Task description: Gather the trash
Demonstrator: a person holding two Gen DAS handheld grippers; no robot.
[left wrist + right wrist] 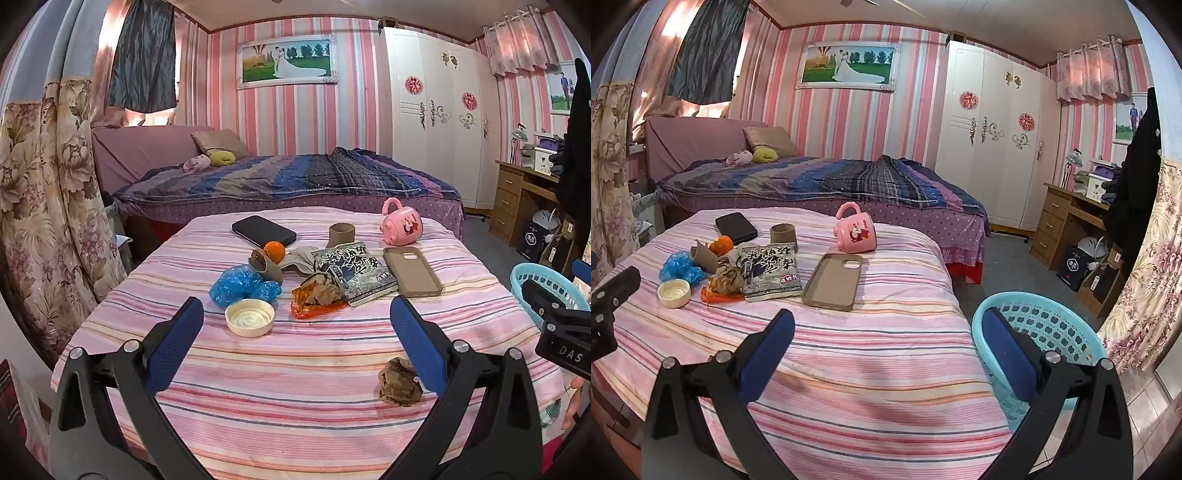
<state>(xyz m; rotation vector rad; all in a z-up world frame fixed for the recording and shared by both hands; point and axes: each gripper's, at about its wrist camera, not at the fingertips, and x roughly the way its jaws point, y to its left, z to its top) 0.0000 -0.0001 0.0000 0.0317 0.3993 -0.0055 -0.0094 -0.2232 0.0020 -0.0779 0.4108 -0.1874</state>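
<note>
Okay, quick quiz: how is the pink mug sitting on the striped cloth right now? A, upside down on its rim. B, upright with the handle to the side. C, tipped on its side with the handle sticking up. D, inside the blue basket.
C: the pink mug lies on its side on the striped cloth, handle up, well apart from the blue basket.

I'm seeing bare striped cloth (295, 369) lying open ahead of my left claw (295, 321), save a brown wad (399, 382) sitting near its right finger. Clutter is crowding the middle, around the snack packet (354, 273).
</note>
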